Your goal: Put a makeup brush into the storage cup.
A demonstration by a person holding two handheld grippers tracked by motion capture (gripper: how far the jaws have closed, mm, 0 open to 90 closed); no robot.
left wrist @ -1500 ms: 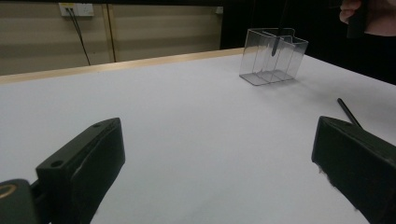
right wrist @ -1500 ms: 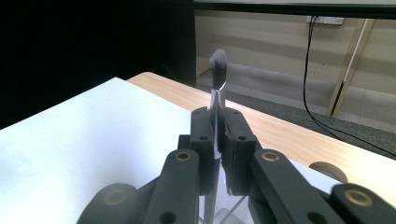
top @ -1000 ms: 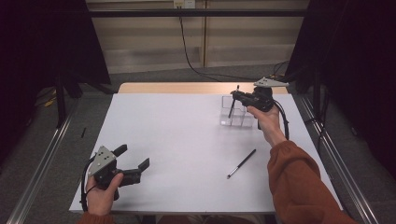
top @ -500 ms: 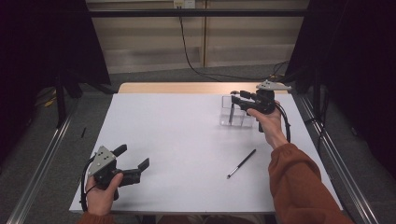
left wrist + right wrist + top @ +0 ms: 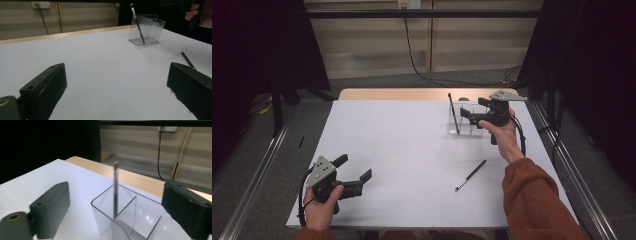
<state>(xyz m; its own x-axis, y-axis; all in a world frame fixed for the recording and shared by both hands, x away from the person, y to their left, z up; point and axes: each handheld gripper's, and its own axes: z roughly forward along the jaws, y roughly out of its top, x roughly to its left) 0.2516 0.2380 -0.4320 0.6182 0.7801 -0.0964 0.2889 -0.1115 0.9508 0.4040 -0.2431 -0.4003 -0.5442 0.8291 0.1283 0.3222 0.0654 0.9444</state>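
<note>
In the upper right of the high view the right gripper [image 5: 469, 115] hangs just above the clear holder [image 5: 460, 127]; its jaws have just been opening and now stand wide, gripping nothing; the brush [image 5: 453, 113] leans in the holder's left compartment, free between them; a second brush [image 5: 470, 175] lies lower on the white table [image 5: 402, 150]; at lower left the left gripper [image 5: 357, 172] is wide open and empty.

Curtained lab, white table [image 5: 412, 150]
</note>
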